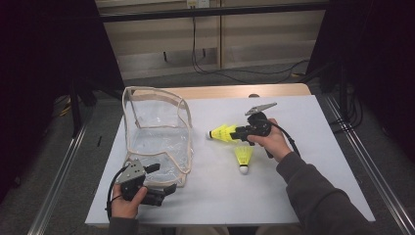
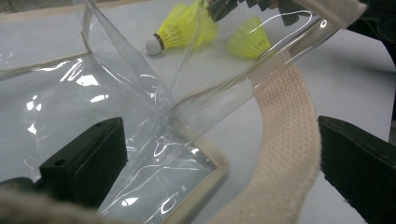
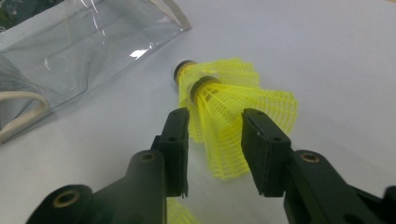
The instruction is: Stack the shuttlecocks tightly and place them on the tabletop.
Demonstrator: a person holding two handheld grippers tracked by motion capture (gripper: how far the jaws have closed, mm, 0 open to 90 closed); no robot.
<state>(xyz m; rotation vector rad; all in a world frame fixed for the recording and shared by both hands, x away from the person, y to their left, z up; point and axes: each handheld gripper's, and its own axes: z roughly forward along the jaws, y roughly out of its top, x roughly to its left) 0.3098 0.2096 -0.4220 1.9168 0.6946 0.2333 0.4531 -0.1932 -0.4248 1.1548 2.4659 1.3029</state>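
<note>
The right gripper (image 1: 234, 133) sits over the middle of the white table (image 1: 303, 171), its jaws closed on the yellow mesh skirts of a nested pair of shuttlecocks (image 1: 221, 133) whose cork ends point toward the clear bag (image 1: 156, 132). The right gripper view shows that the pair (image 3: 224, 107) is two shuttlecocks pushed one into the other, each with a black band below its cork, and that both jaws press the mesh from either side; the high view renders them as a single yellow shape. A further shuttlecock (image 1: 243, 159) lies loose on the table just beside the right hand (image 1: 269, 142), cork end toward the person, apart from the held pair. The clear bag stands on the left part of the table with its beige trimmed opening facing up, and its near wall lies between the left gripper (image 1: 161, 188) and the shuttlecocks. The left gripper, held in the left hand (image 1: 125, 205) at the near left table edge, has its jaws spread wide on either side of the bag's near corner: the left gripper view shows one jaw behind the clear plastic and the other outside a woven beige strap (image 2: 285, 140), with neither jaw pressing on the material. That view also shows the held pair (image 2: 180, 28) and the loose shuttlecock (image 2: 250, 44) through the plastic, beyond the bag. Cables lie on the floor behind the table.
</note>
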